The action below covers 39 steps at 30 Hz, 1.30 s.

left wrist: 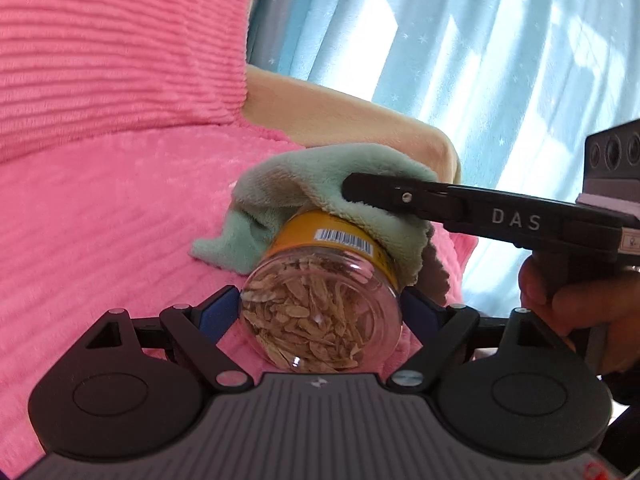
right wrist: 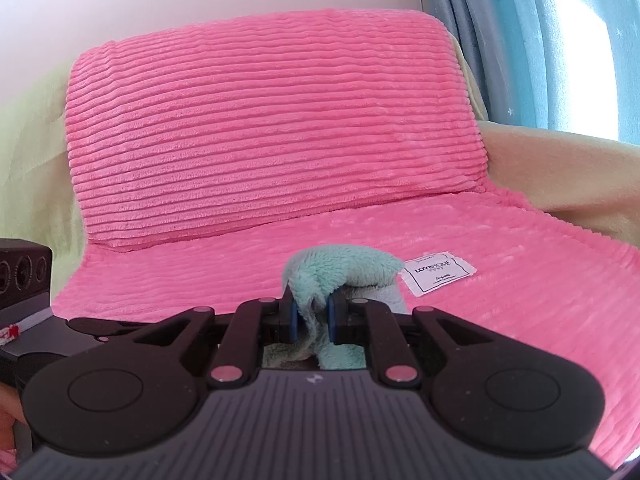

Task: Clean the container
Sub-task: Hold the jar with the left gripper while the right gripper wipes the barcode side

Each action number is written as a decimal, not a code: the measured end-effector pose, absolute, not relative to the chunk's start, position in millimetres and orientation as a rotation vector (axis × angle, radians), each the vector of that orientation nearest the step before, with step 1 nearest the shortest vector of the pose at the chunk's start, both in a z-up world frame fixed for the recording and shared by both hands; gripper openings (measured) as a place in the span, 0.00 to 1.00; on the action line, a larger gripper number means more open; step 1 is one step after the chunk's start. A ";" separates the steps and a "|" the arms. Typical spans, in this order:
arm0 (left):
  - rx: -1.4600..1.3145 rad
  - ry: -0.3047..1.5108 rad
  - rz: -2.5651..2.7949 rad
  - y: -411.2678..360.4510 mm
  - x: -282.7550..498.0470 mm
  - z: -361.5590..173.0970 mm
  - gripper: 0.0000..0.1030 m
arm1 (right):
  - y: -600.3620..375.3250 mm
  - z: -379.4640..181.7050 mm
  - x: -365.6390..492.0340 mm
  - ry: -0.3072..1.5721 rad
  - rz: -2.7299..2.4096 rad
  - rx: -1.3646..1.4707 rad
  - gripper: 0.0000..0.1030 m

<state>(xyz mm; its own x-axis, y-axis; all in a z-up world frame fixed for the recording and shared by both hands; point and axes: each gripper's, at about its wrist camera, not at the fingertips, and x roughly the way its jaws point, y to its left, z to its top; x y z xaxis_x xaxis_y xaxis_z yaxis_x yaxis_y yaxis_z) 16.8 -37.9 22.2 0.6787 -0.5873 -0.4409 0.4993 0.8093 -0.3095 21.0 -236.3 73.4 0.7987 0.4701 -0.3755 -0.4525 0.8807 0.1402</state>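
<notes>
Left gripper (left wrist: 320,308) clamps jar (left wrist: 320,316) w/ right gripper (right wrist: 311,316) pinching cloth (right wrist: 340,276) over its far end; hard rubbing could twist jar loose from that grip.

"DAS" on the right gripper (left wrist: 404,196); "LOVEHOME" on the pink cover's tag (right wrist: 439,275) (smaller print unreadable)

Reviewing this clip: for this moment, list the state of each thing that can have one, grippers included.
Left gripper: shut on the jar's clear body.
Right gripper: shut on the cloth.
Jar: held tilted, base toward the camera, filled with dried pale slices; top hidden by the cloth.
Cloth: mint green, bunched, draped over the jar's top.
Curtain: drawn, daylight showing through.
</notes>
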 end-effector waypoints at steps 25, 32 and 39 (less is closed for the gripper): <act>-0.149 0.557 -0.619 -35.1 17.8 18.9 0.86 | -242.3 73.8 20.8 0.421 0.481 0.077 0.10; -0.079 0.523 -0.609 -41.6 13.6 18.2 0.85 | -245.1 74.4 21.3 0.424 0.477 0.091 0.10; 0.408 0.401 -0.503 -77.9 -14.5 16.8 0.85 | -245.1 73.5 21.1 0.419 0.465 0.071 0.10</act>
<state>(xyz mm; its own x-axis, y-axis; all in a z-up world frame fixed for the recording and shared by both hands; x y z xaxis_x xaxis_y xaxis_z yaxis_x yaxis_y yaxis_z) -14.5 -77.9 16.8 0.8029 -0.3776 -0.4611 0.5336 0.8002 0.2737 21.1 -245.1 73.5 0.8106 0.4489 -0.3760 -0.4203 0.8931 0.1604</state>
